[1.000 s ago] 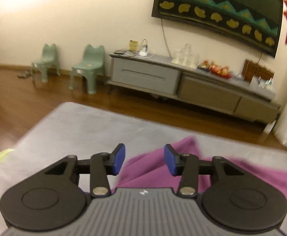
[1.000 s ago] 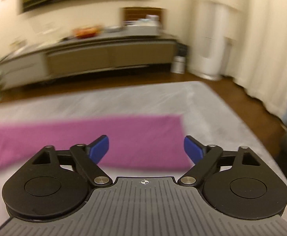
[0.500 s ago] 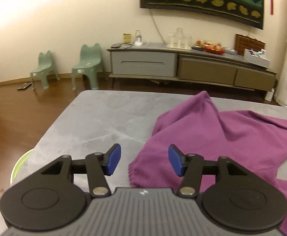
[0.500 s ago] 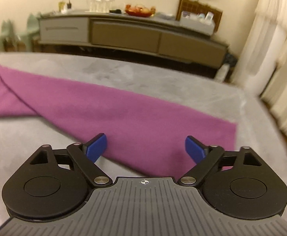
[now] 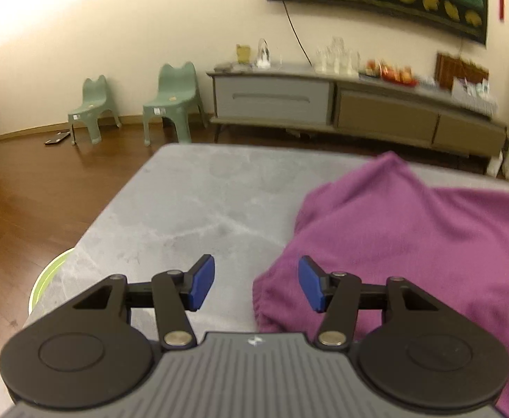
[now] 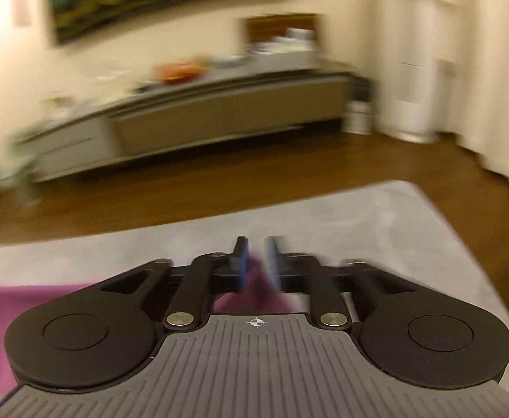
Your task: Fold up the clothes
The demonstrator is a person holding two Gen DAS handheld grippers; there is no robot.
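A purple garment (image 5: 411, 237) lies crumpled on the grey table (image 5: 202, 209), filling the right half of the left wrist view. My left gripper (image 5: 256, 287) is open and empty, low over the table, with the garment's gathered cuff edge between its fingers on the right side. In the blurred right wrist view my right gripper (image 6: 256, 261) is shut on a pinch of the purple garment (image 6: 254, 292), which trails away to the lower left (image 6: 28, 299). The table's far right corner (image 6: 411, 209) lies just beyond.
A green bin rim (image 5: 47, 278) shows below the table's left edge. Beyond the table are wooden floor (image 5: 28, 191), a long low sideboard (image 5: 341, 108) with glassware and fruit, two small green chairs (image 5: 170, 101), and curtains with a white tower unit (image 6: 414, 80) at the right.
My right gripper has closed from wide open onto the purple garment and swung towards the table's right corner. My left gripper stayed open and shifted slightly left by the cuff.
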